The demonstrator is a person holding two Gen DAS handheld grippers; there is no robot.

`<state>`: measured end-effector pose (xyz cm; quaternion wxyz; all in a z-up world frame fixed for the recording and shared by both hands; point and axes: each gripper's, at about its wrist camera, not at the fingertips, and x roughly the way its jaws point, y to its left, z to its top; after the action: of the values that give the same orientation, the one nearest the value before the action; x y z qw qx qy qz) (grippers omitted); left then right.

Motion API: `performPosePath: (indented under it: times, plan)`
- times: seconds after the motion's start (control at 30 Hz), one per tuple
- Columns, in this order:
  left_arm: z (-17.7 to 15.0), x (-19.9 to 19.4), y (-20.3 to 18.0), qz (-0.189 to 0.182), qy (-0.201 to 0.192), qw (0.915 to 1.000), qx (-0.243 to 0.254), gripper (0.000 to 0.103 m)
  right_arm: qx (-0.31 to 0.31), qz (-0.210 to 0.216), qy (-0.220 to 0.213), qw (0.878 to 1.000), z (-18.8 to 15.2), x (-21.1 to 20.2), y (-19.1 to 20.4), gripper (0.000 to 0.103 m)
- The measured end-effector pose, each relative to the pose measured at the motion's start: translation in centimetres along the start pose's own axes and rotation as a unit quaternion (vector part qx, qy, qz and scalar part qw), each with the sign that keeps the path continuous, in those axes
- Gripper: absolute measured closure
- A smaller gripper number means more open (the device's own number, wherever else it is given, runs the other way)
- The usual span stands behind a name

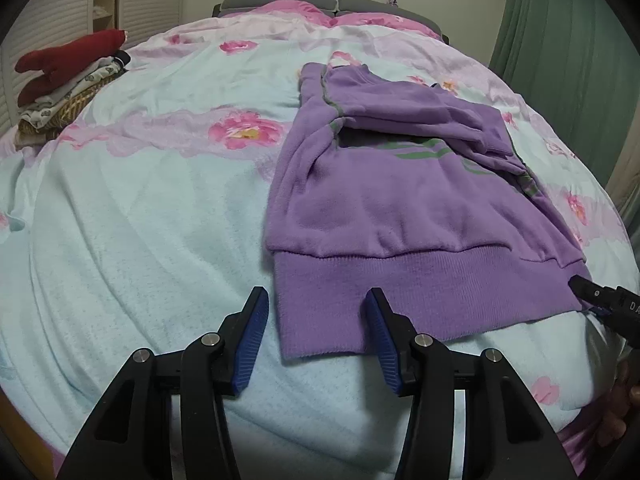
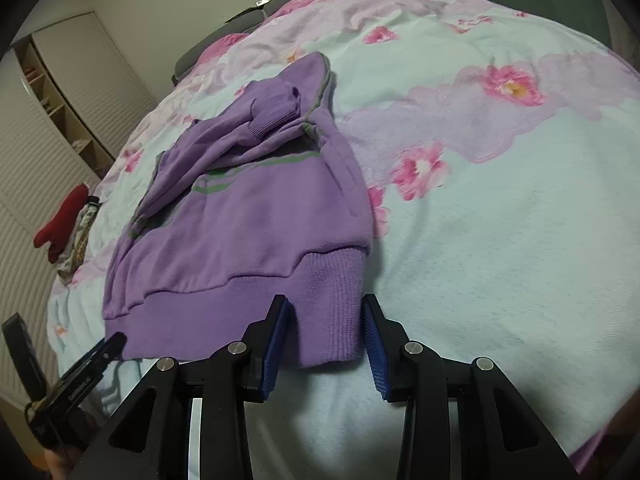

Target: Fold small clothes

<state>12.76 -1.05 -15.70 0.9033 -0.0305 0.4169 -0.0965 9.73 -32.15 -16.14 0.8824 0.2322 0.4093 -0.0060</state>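
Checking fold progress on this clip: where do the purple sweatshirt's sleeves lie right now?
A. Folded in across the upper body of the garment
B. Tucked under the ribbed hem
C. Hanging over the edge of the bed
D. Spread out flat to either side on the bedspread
A: the purple sweatshirt has its sleeves bunched across its chest, cuff on top, none spread on the bedspread.
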Motion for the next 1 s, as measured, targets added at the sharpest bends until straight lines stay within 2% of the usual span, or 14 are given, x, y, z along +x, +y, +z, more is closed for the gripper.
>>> performPosePath:
  times: [0.03,0.07,0.1,0.2,0.43,0.6,0.83,1.0]
  plan:
    - [0.1,0.1,-0.1,-0.006,0.002,1.0,0.002,0.074,0.0,0.004,0.001,1.0,0.0,0.1,0.1,0.065]
    - [0.1,0.1,-0.3,-0.006,0.003,1.0,0.006,0.082,0.0,0.01,0.003,1.0,0.0,0.1,0.1,0.074]
    - [0.1,0.1,-0.5,-0.007,0.002,0.9999,0.008,0.084,0.004,0.018,0.005,1.0,0.0,0.1,0.1,0.088]
    - [0.5,-0.7,0.0,-0.018,-0.005,0.9998,-0.006,0.089,0.021,0.023,-0.002,1.0,0.1,-0.6,-0.1,0.093]
    - [3.2,-4.0,0.6,-0.03,-0.055,0.9976,-0.028,0.09,0.022,0.032,-0.061,0.997,1.7,-3.9,1.4,0.095]
    - [6.7,-5.1,0.5,-0.035,-0.095,0.9943,-0.031,0.09,0.023,0.05,-0.106,0.993,5.2,-5.3,2.6,0.095]
    - [14.2,-3.1,0.3,-0.04,-0.137,0.9886,-0.048,0.09,0.019,0.072,-0.146,0.986,11.7,-4.4,4.5,0.095]
    - [19.0,0.4,0.1,-0.039,-0.139,0.988,-0.055,0.09,0.03,0.073,-0.153,0.985,16.6,-1.2,4.9,0.095]
